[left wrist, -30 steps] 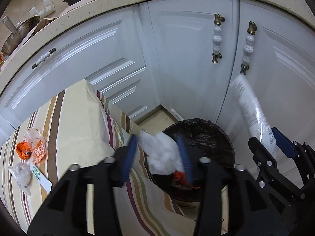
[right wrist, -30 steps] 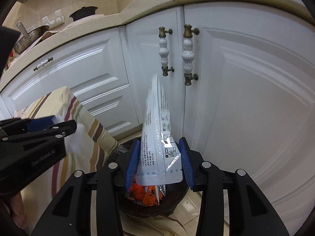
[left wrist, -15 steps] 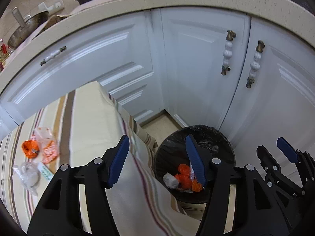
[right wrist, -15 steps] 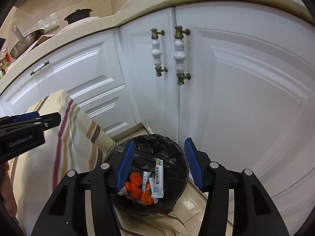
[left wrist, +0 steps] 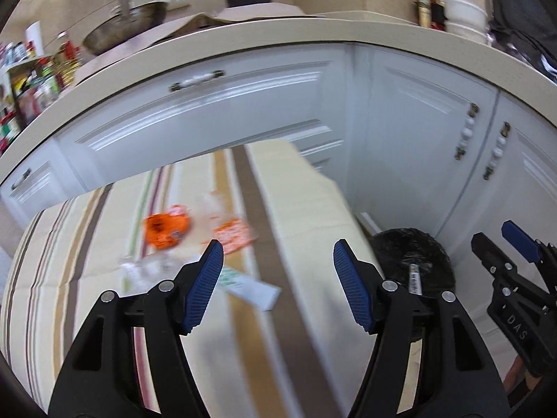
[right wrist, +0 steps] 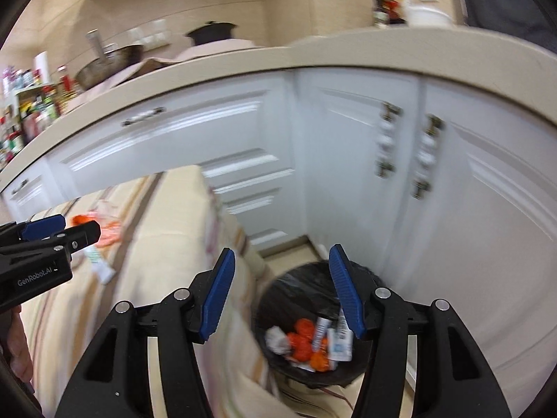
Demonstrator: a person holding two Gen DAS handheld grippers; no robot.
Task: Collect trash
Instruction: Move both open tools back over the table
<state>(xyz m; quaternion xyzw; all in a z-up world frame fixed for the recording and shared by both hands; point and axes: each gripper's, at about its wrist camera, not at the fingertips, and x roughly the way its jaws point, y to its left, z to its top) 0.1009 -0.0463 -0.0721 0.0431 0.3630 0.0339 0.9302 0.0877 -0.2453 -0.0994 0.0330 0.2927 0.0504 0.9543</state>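
Striped tablecloth (left wrist: 87,278) litter left-view clearest; bin (right wrist: 306,278) contents right-view only.

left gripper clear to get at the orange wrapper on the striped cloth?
Probably yes. The left gripper is empty, its jaws opening, and the orange wrapper lies exposed on the striped cloth just ahead. Only a clear wrapper sits between; nothing covers it.

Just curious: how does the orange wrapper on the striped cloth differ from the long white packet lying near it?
The orange wrapper is crumpled into a rounded lump; the long white packet lies flat and narrow. The wrapper is bright orange, the packet white with green print. The wrapper lies farther from the camera than the packet. Both rest on the striped cloth, in neither tongs.
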